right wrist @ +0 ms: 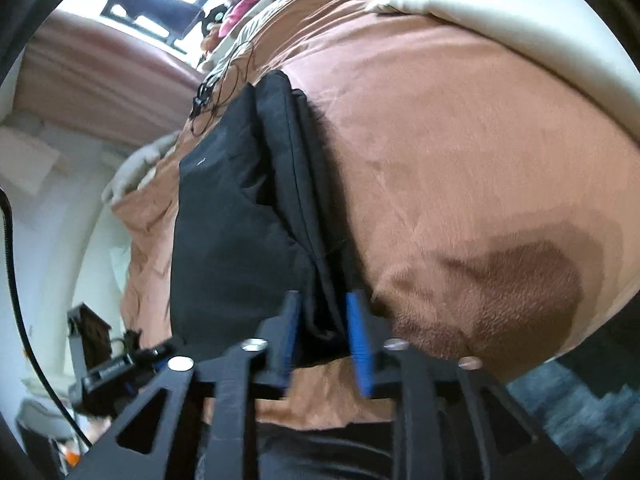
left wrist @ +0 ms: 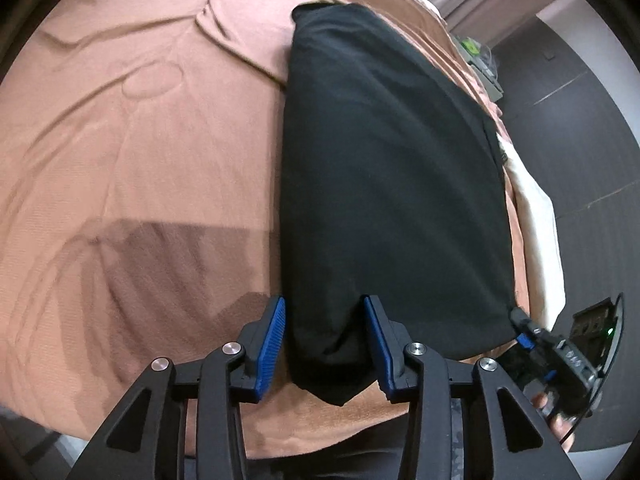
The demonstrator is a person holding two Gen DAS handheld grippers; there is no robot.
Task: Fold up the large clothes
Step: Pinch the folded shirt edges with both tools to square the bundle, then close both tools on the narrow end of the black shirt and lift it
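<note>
Your left gripper (left wrist: 324, 336) stands partly open, its blue ribbed pads (left wrist: 272, 344) straddling the near corner of the long black folded garment of soft knit cloth (left wrist: 384, 168); whether they press the cloth or merely flank it you cannot tell for sure, though a gap shows beside each pad. Your right gripper (right wrist: 324, 336) is likewise parted around the stacked edges at the garment's other near corner, with the layers sitting loosely between the jaws and not pinched. Ahead of both tools the garment runs away from you as a narrow strip on the rust-brown fleecy bedspread (left wrist: 140, 140), with a cream blanket (right wrist: 500, 12) farther off. Expect the cloth to be light, limp and several layers thick: it will sag and slide apart if you catch only the top ply. Take hold deep at each near corner, through every layer, and lift both ends together so the fold stays square.
</note>
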